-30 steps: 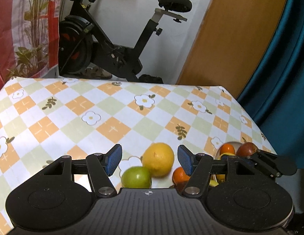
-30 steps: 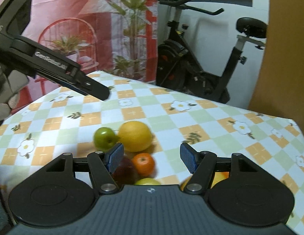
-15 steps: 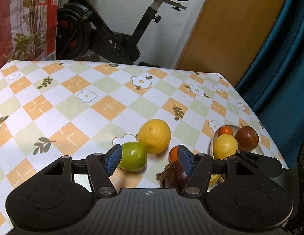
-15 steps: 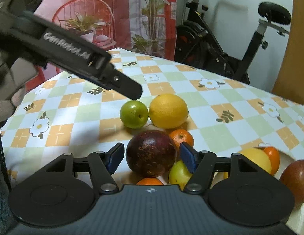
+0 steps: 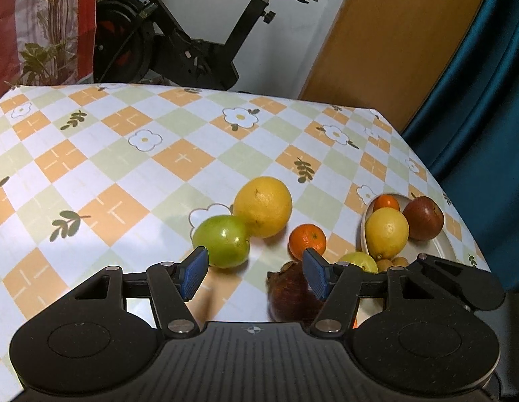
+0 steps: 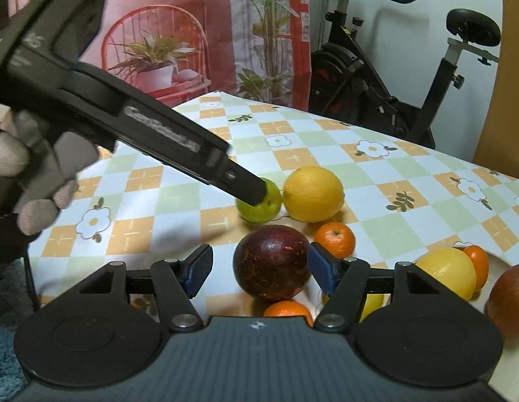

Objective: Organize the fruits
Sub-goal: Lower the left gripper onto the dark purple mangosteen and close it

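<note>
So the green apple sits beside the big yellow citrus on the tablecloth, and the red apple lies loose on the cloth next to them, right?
Not quite. The green apple does sit beside the big yellow citrus on the tablecloth, but the red apple lies on the white plate, as the left wrist view shows.

Left of and beyond the green apple, the table lies bare and open. To the apple's right the way is crowded: a lemon touches it, with a mandarin, a dark purple fruit and a filled plate close by.
</note>
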Demonstrator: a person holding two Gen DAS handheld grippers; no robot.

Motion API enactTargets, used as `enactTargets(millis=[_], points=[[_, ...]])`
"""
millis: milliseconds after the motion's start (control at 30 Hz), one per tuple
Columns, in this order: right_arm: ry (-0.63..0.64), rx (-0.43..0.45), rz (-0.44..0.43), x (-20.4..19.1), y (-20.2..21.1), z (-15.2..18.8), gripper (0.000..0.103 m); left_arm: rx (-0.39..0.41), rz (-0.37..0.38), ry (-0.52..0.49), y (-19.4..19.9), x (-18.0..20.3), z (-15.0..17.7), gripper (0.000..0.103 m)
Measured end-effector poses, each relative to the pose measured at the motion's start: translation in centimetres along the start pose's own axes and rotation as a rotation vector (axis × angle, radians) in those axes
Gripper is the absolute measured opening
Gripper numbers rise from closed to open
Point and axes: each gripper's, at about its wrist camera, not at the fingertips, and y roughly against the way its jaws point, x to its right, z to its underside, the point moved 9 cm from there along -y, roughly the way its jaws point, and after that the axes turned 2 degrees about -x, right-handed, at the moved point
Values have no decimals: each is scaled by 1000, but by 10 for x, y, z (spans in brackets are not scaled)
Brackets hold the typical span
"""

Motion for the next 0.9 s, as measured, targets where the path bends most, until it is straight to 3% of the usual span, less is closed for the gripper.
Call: enactTargets(millis=[200, 900], points=[[12, -31, -31, -10, -1, 11, 60, -34, 12, -21, -11, 9, 5, 64], [14, -24, -27, -8, -11, 7, 61, -97, 78, 13, 0, 10, 27, 64]])
